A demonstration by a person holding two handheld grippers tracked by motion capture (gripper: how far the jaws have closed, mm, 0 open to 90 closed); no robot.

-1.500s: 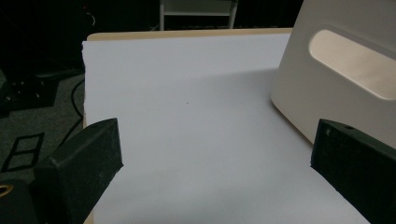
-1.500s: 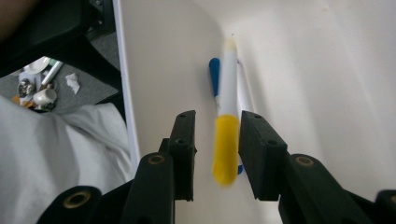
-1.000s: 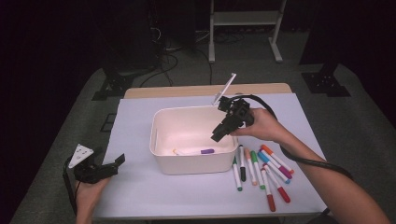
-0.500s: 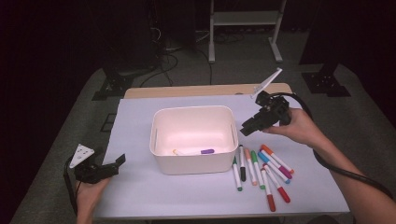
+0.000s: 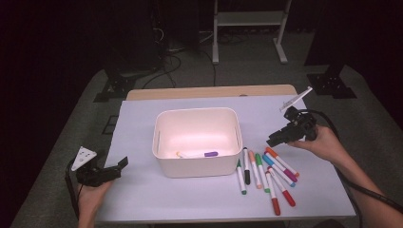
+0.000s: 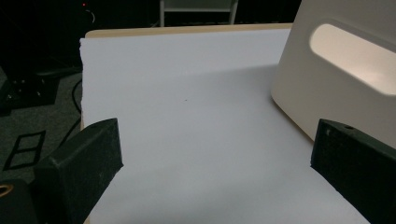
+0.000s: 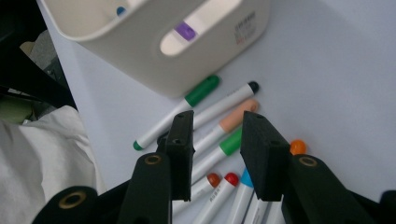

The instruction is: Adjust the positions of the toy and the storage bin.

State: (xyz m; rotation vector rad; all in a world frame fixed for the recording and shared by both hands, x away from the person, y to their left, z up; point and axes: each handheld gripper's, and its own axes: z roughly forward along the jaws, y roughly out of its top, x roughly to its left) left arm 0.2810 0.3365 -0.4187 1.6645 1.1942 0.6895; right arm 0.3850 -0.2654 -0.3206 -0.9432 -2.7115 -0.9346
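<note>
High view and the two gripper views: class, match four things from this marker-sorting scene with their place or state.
Things:
1. purple-capped marker
2. loose markers
3. left tongs
4. right tongs

Places or states:
A. open, above the loose markers
B. inside the white bin
C. open, at the table's left edge
D. on the table, right of the bin

Pairs: 1-B, 2-D, 3-C, 4-A

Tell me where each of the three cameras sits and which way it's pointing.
High view: above the table's near side, looking forward and down; both forearms and the white bin show.
Left gripper view: rides the left tool, looking level across the table at the bin's side; open jaws show.
Right gripper view: rides the right tool, aimed down at the markers; empty jaws show.
Shared: the bin.
</note>
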